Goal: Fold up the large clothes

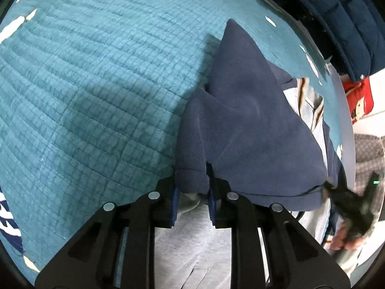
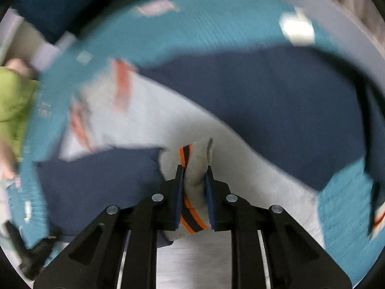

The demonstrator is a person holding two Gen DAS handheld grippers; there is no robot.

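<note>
Left hand-held gripper [image 1: 192, 192]: jaws narrow, pinched on the navy ribbed cuff [image 1: 192, 175] of the garment, near its lower edge.
Right hand-held gripper [image 2: 194, 185]: jaws narrow, clamped on a grey ribbed band [image 2: 196, 168] with orange and black stripes.
Garment [image 1: 252, 110]: a navy and light grey sweatshirt; in the left wrist view a navy fold lies over the grey body, tapering to a point away from the camera.
Grey body [image 2: 156, 120]: spread flat beyond the right gripper, navy parts on both sides; this view is blurred.
Bed cover [image 1: 96, 84]: teal quilt under the garment.
Far edge: a dark blue padded jacket [image 1: 336, 19] and a red item [image 1: 358, 96] beyond the bed.
</note>
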